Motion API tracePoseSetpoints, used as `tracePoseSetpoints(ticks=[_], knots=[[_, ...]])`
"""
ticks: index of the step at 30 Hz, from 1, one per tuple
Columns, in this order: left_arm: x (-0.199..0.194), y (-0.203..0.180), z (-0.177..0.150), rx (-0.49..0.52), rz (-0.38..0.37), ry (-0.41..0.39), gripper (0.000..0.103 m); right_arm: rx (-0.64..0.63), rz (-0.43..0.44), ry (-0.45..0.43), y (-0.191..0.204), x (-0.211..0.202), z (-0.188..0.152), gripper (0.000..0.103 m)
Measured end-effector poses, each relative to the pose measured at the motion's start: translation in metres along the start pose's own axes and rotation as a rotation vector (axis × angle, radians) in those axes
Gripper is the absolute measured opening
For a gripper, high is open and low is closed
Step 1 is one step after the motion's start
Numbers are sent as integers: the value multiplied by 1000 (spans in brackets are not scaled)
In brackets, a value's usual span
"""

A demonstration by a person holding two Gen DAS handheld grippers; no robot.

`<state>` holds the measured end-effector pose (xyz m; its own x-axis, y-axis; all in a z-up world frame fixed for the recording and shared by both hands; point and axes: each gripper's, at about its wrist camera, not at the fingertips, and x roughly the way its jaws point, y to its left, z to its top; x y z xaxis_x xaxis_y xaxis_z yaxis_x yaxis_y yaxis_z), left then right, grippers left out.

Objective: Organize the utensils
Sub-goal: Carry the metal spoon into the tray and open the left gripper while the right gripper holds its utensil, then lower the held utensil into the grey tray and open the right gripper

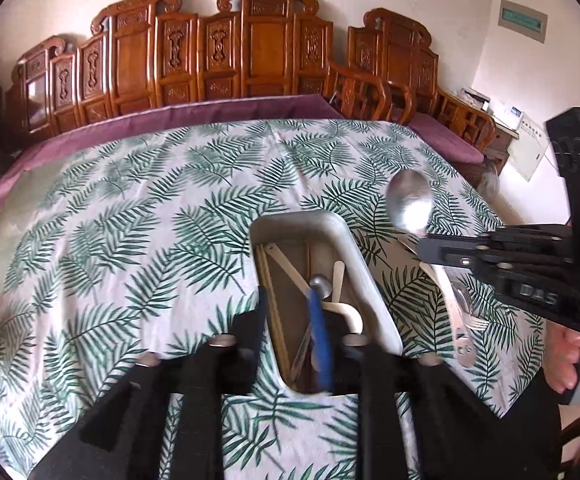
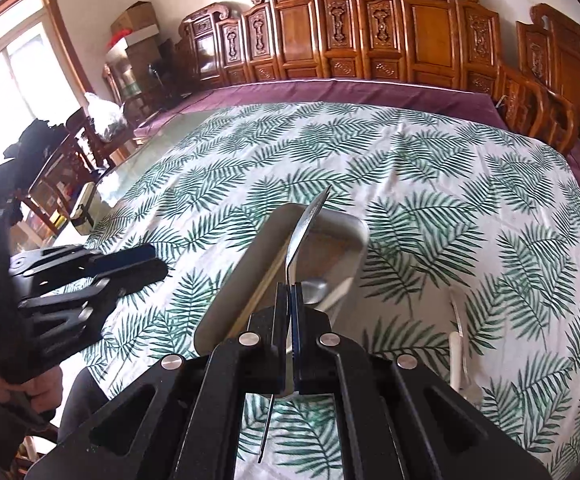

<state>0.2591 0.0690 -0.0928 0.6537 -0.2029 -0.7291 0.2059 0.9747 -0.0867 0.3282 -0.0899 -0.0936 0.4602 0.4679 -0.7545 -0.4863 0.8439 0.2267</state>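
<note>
Over the middle of the table covered in a white cloth printed with green fern leaves, the long white plastic utensil tray lay end-on to both cameras, its near end hidden behind the black fingers of each claw. Within the tray, pale wooden chopsticks, a white plastic spoon and a rounded metal spoon bowl could be made out, though how they were sorted was hard to tell through the blur.

The left gripper hung just above the tray with its jaws slightly spread; a blue strip showed between them, and whether it was a utensil handle or a pad lining could not be told. In the right wrist view that same claw lay apart from the tray, towards the table's left edge, the hand holding it partly cut off.

The right gripper was pressed together on the handle of a shiny steel spoon, whose bowl stood up edge-on over the tray; the thin handle end stuck out beneath the fingers. From the left wrist view the spoon's bowl faced the lens, beside the tray's right wall.

On the cloth right of the tray lay further cutlery, a metal fork and a white-handled piece, overlapping and blurred. The cloth's far half stood bare up to the purple-cushioned carved wooden bench.
</note>
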Motion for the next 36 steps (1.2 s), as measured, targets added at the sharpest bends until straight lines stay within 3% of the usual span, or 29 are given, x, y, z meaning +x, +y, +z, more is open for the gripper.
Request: tracePoseSetpoints(ticks=[3,9,10,12,16,36], knots=[[-10,7,-4,-8,11,-10,34,-8,8,10,8,7,1,3],[-25,26,-12,-55,32,-40,66,-30,19,31,21,23,5,3],[-27,28,-14,-64,35,-40,77,-34,18,33,23,26,6,3],[-28,34,-17,-78,41,-46,89,-42,17,39,26,31,8,3],[-30,40,-22,-86,60,-60,95,-44,13,48,28,43,12,3],[-33,56,-38,-102,92,-53,95,-29,-26,141,24,110,17,6]])
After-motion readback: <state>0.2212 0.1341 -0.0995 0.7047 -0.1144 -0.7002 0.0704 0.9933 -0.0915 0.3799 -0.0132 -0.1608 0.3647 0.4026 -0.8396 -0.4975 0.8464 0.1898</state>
